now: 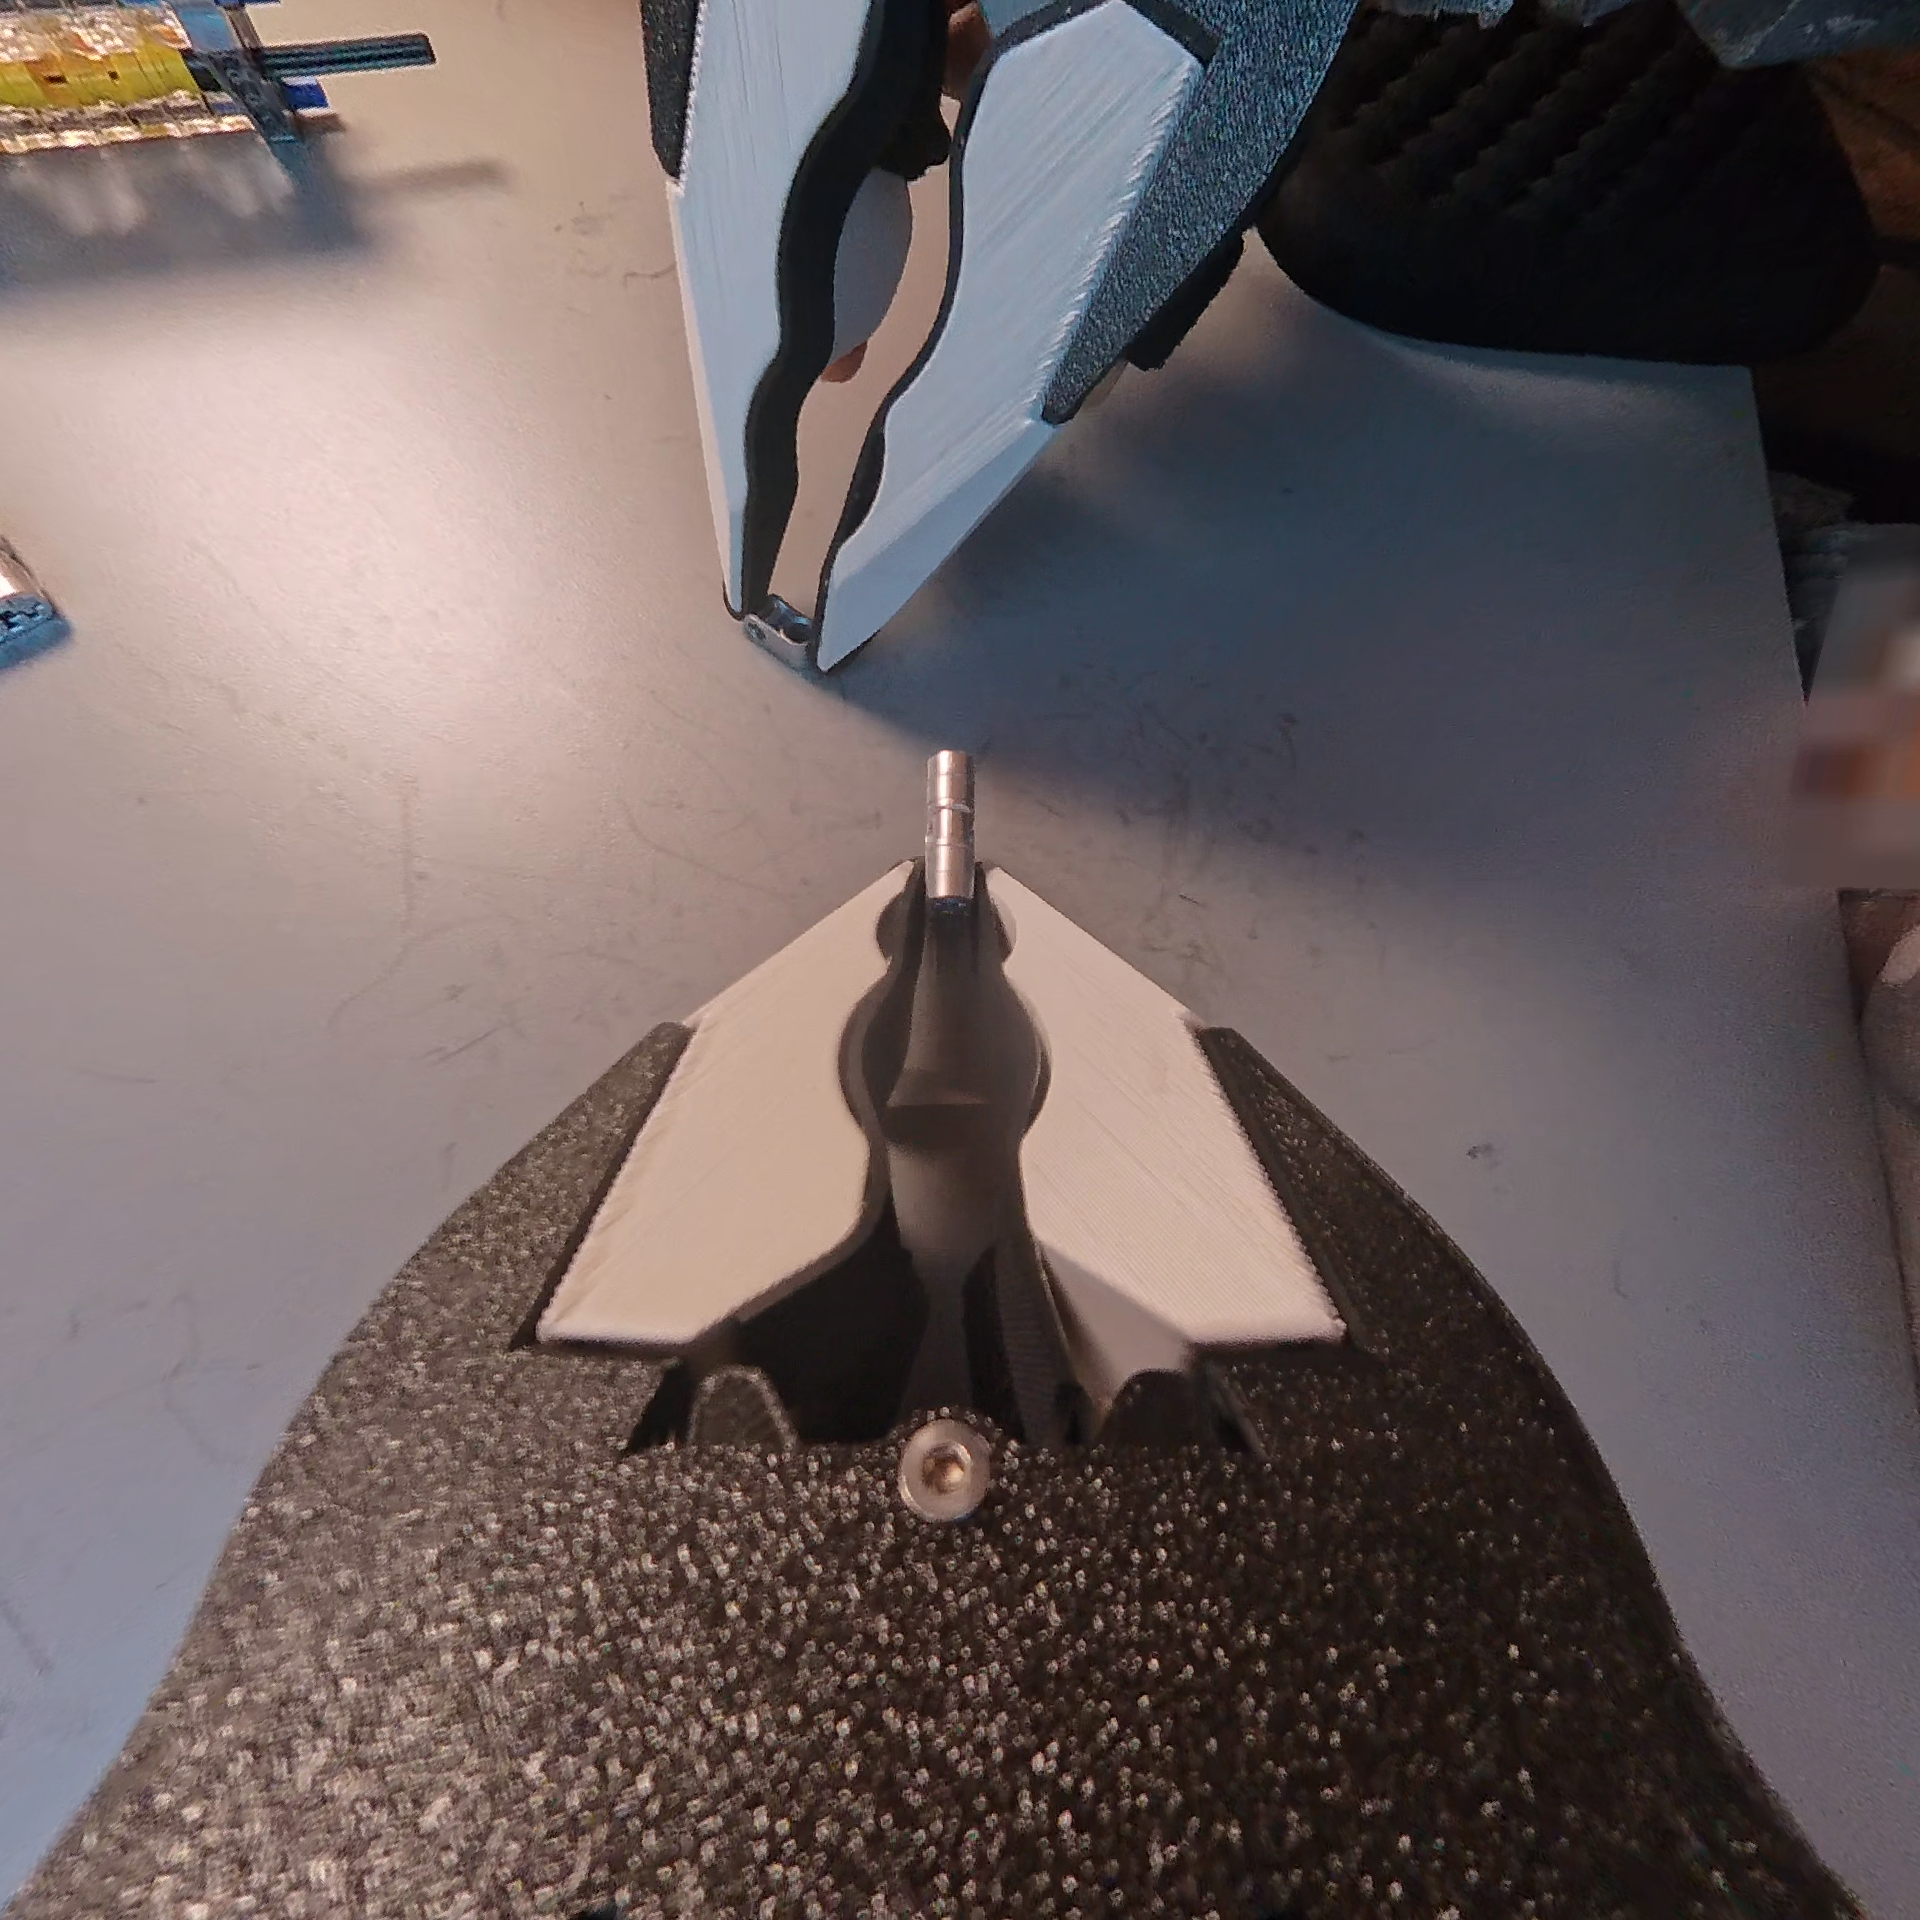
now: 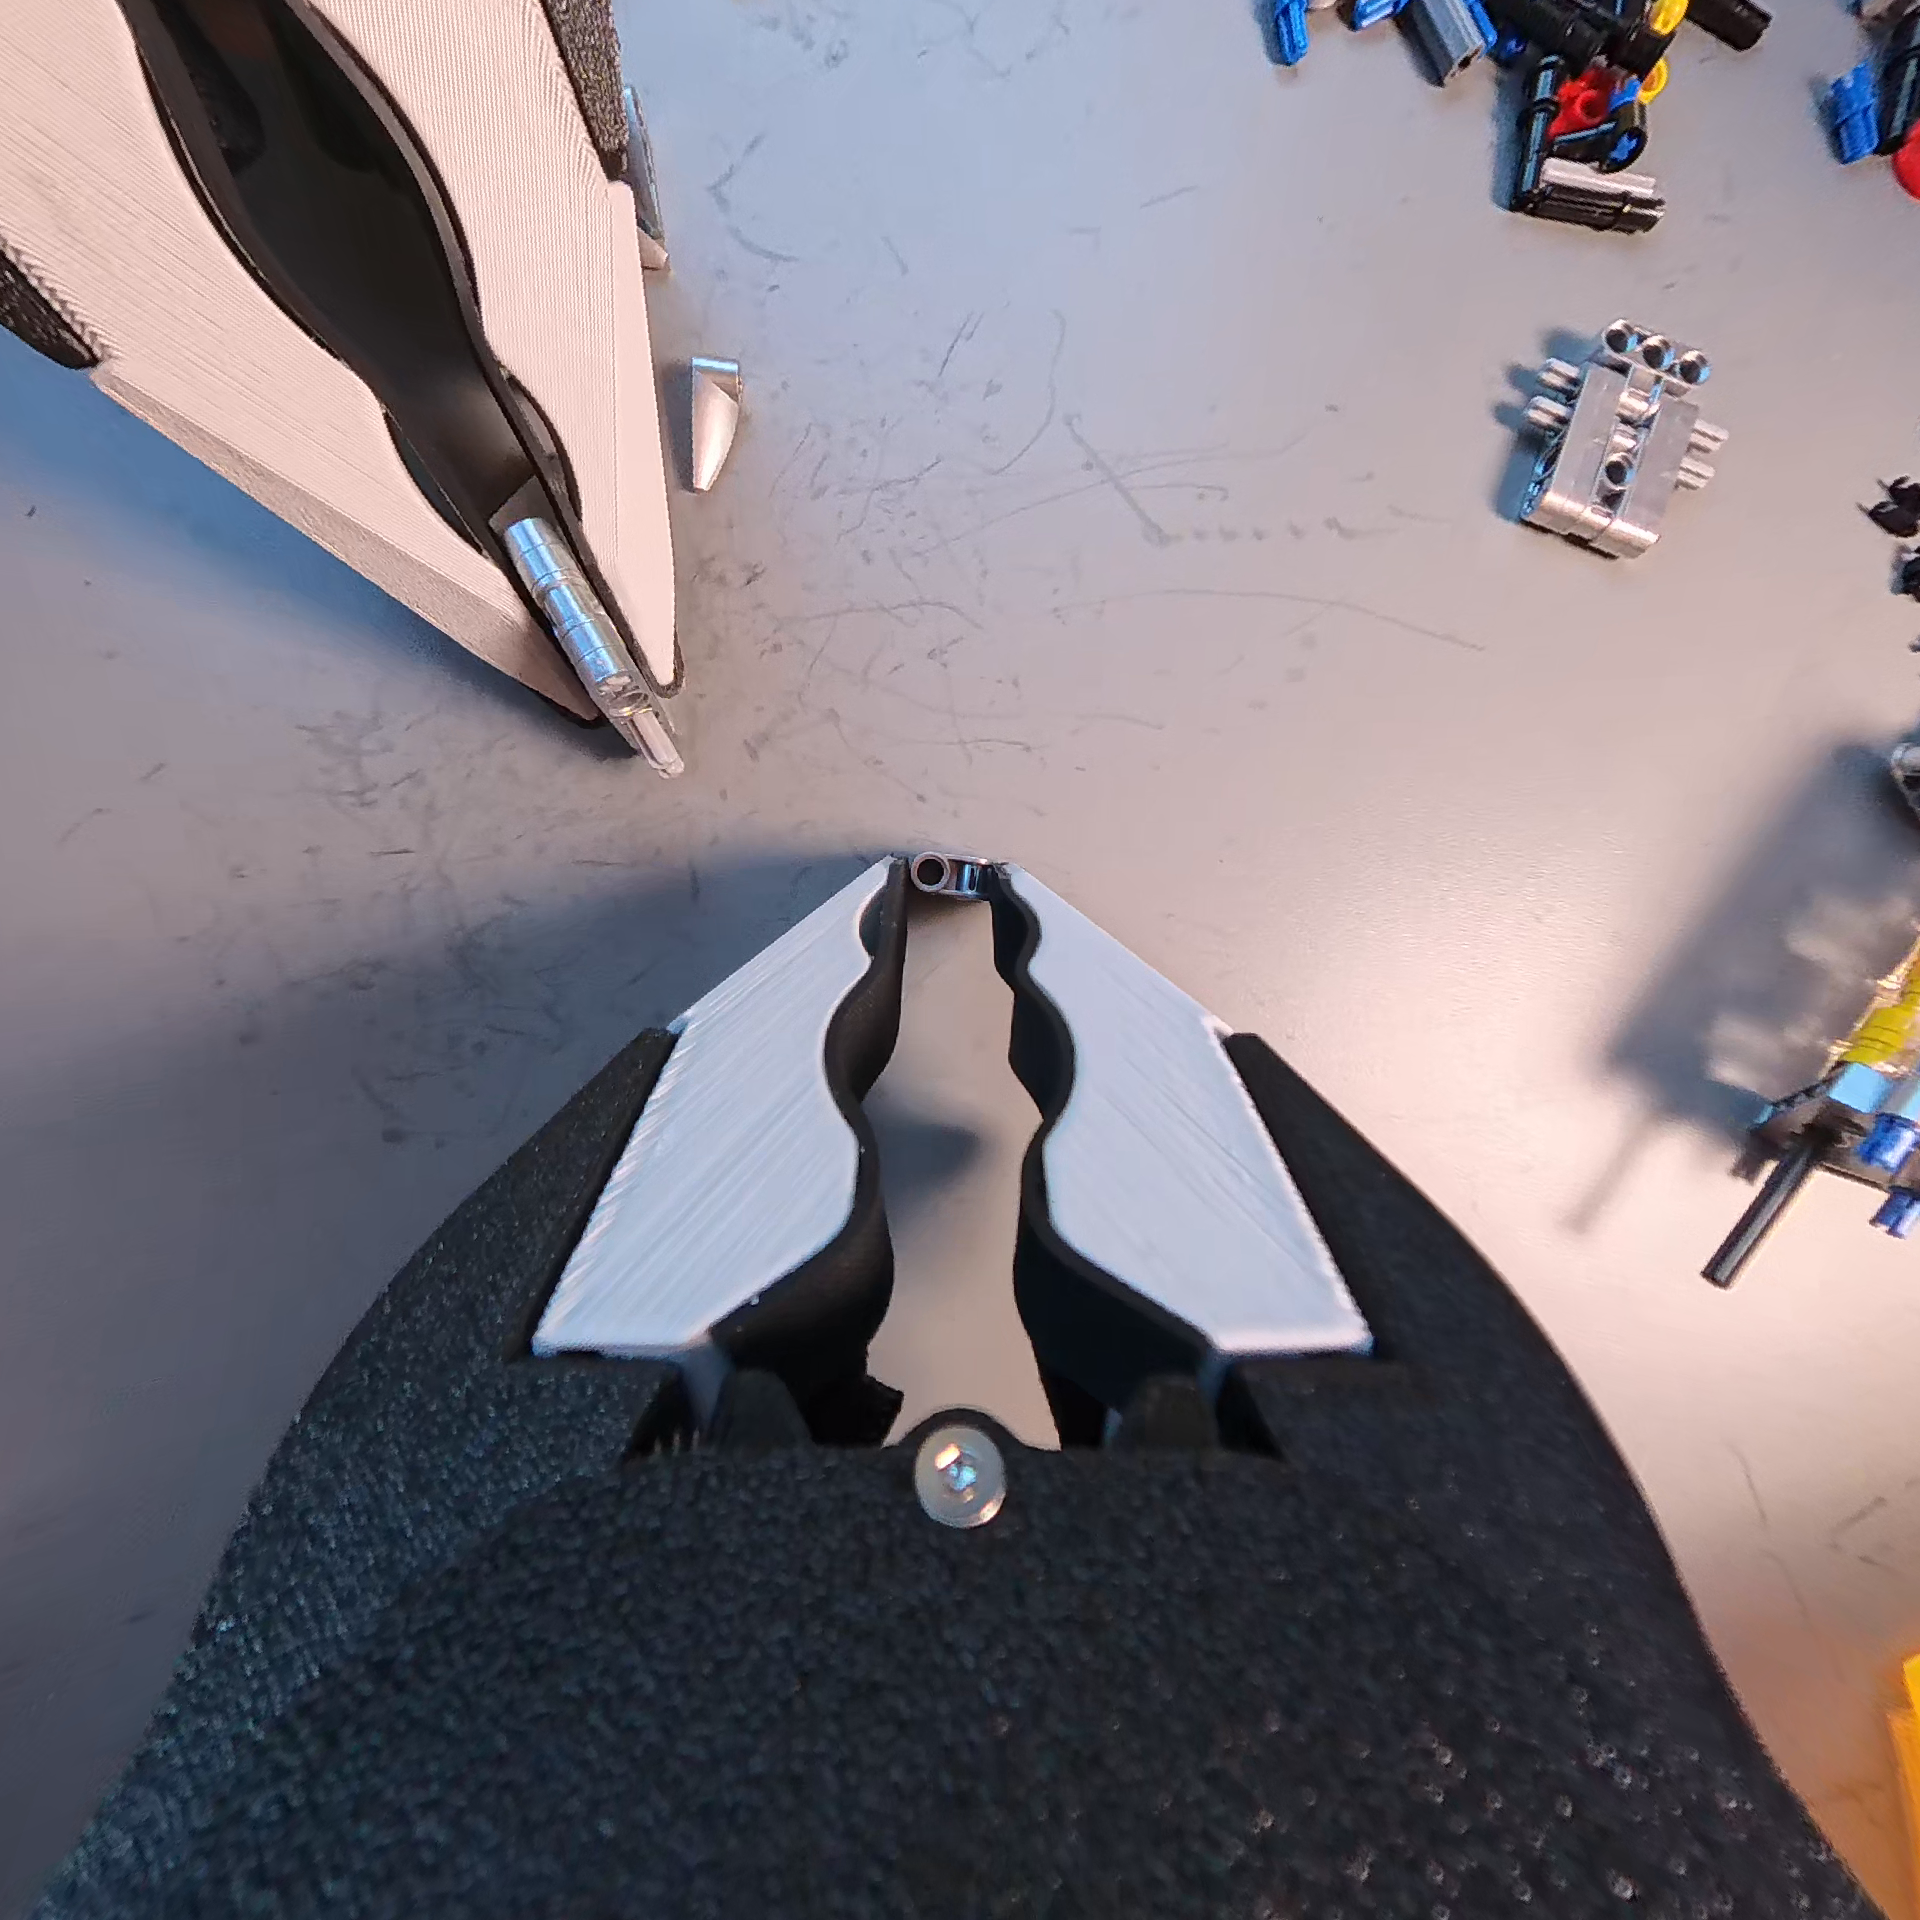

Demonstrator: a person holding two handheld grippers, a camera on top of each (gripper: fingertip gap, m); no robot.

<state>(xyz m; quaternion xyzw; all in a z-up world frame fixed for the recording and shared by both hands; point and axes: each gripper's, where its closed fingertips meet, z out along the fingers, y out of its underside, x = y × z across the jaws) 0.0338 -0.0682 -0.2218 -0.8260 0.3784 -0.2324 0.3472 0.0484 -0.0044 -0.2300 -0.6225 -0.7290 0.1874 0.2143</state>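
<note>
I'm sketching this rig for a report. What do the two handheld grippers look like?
The two look alike. The left gripper and the right gripper each have a black, rough-textured body with a silver screw near the front. The jaws are white ribbed plastic wedges tapering to a point, with wavy black lining on the inner faces. No cables show.

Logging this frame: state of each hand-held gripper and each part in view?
left hand-held gripper: shut on silver pin
silver pin: sticks out past the fingertips
right hand-held gripper: shut on small silver connector
small silver connector: crosswise at the tips
grey block assembly: loose on the table
silver curved piece: loose on the table
</note>
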